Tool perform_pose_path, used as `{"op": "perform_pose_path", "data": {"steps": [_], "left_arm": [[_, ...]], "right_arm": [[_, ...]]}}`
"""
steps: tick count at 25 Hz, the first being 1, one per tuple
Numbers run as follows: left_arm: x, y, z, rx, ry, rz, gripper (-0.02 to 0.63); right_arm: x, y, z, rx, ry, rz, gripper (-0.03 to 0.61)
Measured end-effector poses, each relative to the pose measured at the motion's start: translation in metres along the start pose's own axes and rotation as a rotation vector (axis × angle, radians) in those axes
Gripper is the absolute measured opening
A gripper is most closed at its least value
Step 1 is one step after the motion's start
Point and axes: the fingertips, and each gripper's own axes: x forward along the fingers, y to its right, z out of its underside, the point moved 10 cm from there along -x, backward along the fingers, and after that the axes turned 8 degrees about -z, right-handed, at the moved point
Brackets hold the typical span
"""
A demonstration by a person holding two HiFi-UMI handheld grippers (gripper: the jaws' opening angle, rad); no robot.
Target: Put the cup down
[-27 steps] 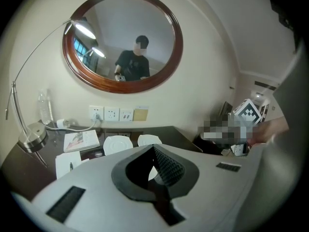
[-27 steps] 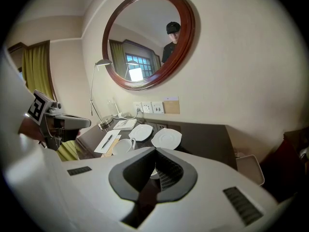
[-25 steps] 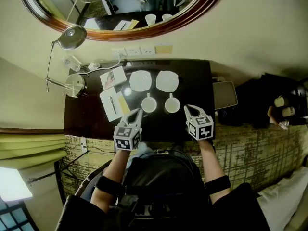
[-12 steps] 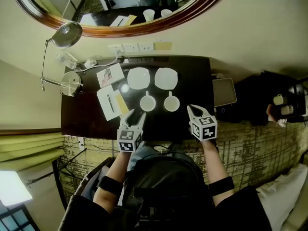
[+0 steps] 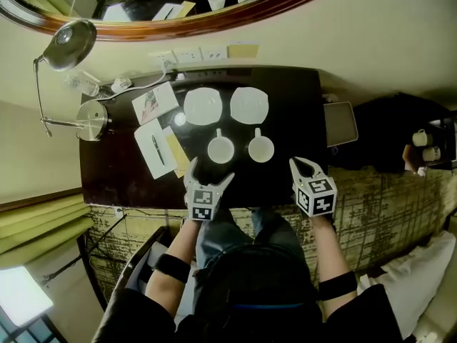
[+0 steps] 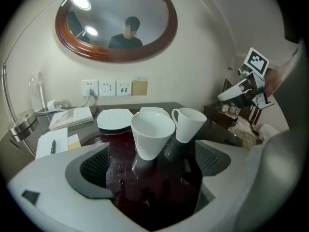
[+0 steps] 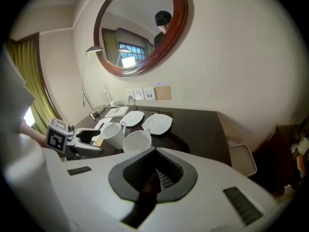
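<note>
Along the near edge of the dark glossy wooden table (image 5: 289,123), the two grippers hover well apart. The left gripper (image 5: 208,179) has just been opening its jaws, which stand wide with nothing between them. The white ceramic cup (image 5: 221,149) stands upright on the table just ahead of them, untouched, its handle toward the wall. The right gripper (image 5: 305,164) keeps its jaws pressed together and empty.

A second white handled cup (image 5: 260,148) stands just beside the first, on its right. Beyond that, bare tabletop runs to the right edge. To the left lies a white paper sheet with a pen (image 5: 153,148), close to the cup. Behind the cups, near the wall, sit the left white saucer (image 5: 203,106) and the right white saucer (image 5: 249,104).

At the table's back left corner stands a chrome desk lamp (image 5: 68,41). An oval wood-framed mirror (image 6: 116,23) hangs on the cream wall above. A grey tray (image 5: 340,123) sits just off the right edge, over patterned carpet (image 5: 385,206).
</note>
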Motion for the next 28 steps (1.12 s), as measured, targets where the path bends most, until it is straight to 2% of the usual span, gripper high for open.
{"op": "perform_pose_path", "data": {"steps": [7,18,19,23,28], "left_arm": [[0.043,-0.002,0.008,0.028,0.035,-0.029,0.555],[0.07,0.0,-0.008,0.051,0.13,0.009,0.554],[0.072,0.0,-0.01,0.06,0.136,0.015,0.543],[0.074,0.003,-0.012,0.09,0.156,0.027,0.41],[0.074,0.003,-0.012,0.098,0.171,0.014,0.4]], "right_arm": [[0.016,0.009,0.023,0.066,0.015,0.0,0.0],[0.026,0.024,0.039,0.113,0.011,0.029,0.0],[0.027,0.024,0.04,0.114,0.011,0.03,0.0],[0.03,0.023,0.042,0.115,0.012,0.029,0.0],[0.03,0.02,0.04,0.122,0.009,0.025,0.0]]}}
